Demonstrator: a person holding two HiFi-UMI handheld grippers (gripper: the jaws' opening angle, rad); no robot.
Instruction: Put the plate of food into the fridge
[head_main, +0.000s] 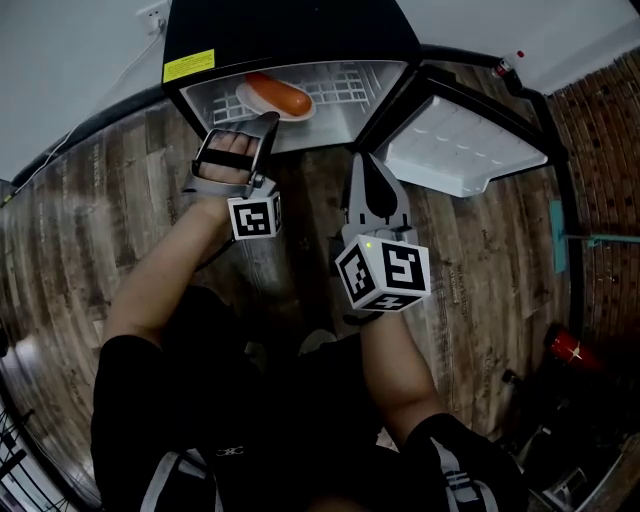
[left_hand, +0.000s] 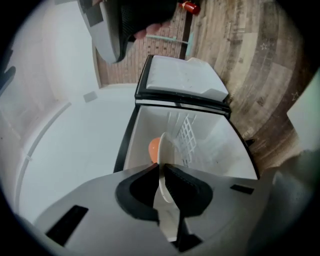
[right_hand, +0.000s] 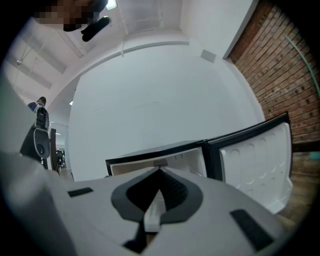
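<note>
**Plate inside the fridge, grip not yet let go**

The task looks nearly finished. The fridge (head_main: 290, 40) stands open at the top of the head view, its door (head_main: 460, 150) swung out toward the upper right. The plate (head_main: 246, 101) with its orange food (head_main: 281, 95) is already inside the white compartment, over the wire shelf (head_main: 340, 85). Whether the plate rests fully on the shelf or hangs just above it cannot be told from these views.

The left gripper (head_main: 262, 122) reaches into the opening from below and pinches the near rim of the plate. In the left gripper view the plate appears edge-on at the lower centre of the frame, its rim caught between the two dark pads, with the food on the plate's left face just beyond the jaw tips.

The right gripper (head_main: 362, 165) sits at centre frame, just below the door hinge and apart from the plate. Its jaws are pressed together with nothing between them.

What is probably left is to settle the plate, let go of the rim, draw the left gripper out, and close the door.
</note>
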